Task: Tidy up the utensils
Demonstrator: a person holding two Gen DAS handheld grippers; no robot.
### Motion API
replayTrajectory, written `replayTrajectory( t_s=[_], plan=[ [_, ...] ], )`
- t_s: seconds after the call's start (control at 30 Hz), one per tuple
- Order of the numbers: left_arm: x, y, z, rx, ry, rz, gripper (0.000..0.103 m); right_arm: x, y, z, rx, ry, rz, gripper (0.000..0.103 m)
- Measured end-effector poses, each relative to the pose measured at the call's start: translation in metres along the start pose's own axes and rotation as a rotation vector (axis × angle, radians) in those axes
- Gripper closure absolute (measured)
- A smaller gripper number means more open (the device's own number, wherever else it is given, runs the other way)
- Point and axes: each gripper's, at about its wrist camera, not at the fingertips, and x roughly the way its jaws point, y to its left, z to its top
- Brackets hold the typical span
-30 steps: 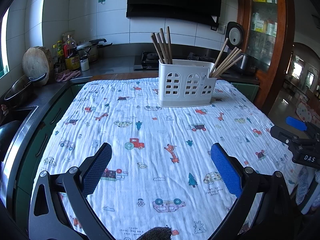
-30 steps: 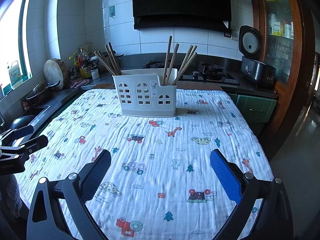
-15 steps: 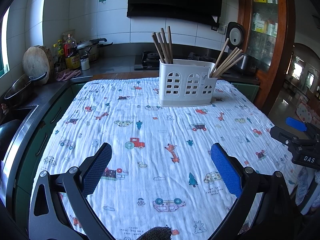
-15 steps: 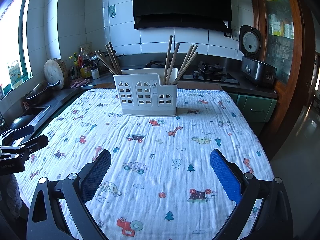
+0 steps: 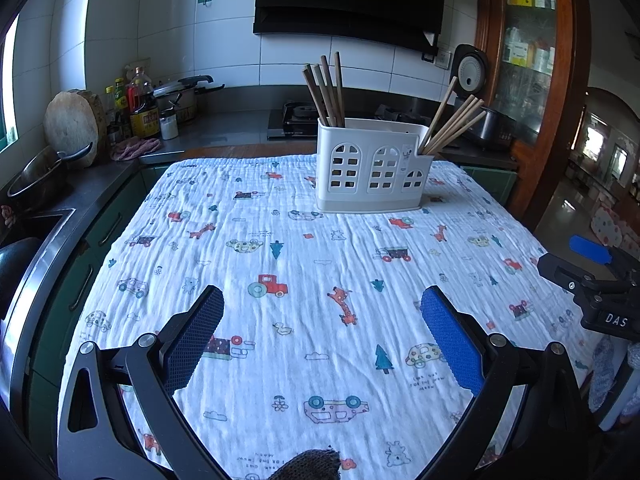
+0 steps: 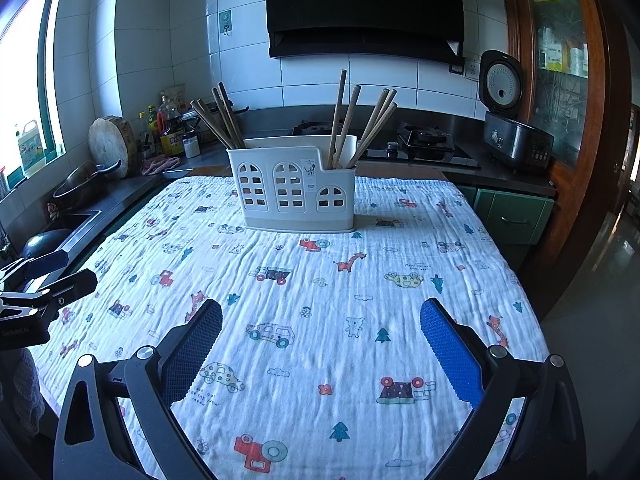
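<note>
A white plastic utensil caddy (image 5: 370,168) (image 6: 294,186) stands upright at the far end of the table. Several wooden chopsticks (image 5: 326,90) (image 6: 218,120) lean in its left compartment, and several more (image 5: 454,122) (image 6: 360,120) lean in its right one. My left gripper (image 5: 320,334) hovers open over the near part of the table, nothing between its blue pads. My right gripper (image 6: 320,336) is open too and holds nothing; it also shows at the right edge of the left wrist view (image 5: 592,276). Both are far from the caddy.
A white cloth printed with cars and animals (image 5: 304,280) (image 6: 360,288) covers the table. Behind it runs a dark counter with a stove (image 6: 428,144), a rice cooker (image 6: 508,120), bottles (image 5: 140,108), a chopping block (image 5: 72,124) and a pan (image 5: 40,180). A sink (image 6: 60,232) lies left.
</note>
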Motion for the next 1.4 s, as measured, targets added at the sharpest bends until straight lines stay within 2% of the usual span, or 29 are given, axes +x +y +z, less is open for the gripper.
replayTrajectory(
  t_s=[0.57,1.4],
  plan=[
    [0.0020,-0.0029,-0.0015,-0.022,0.011,-0.044,0.005,0.0002,0.0007,-0.0001,0.001,-0.003,0.003,0.007],
    [0.0061,-0.0064,-0.0021,-0.011,0.033,-0.020,0.005,0.0023,-0.0004,-0.0006,0.000,0.001,0.005,0.007]
  ],
)
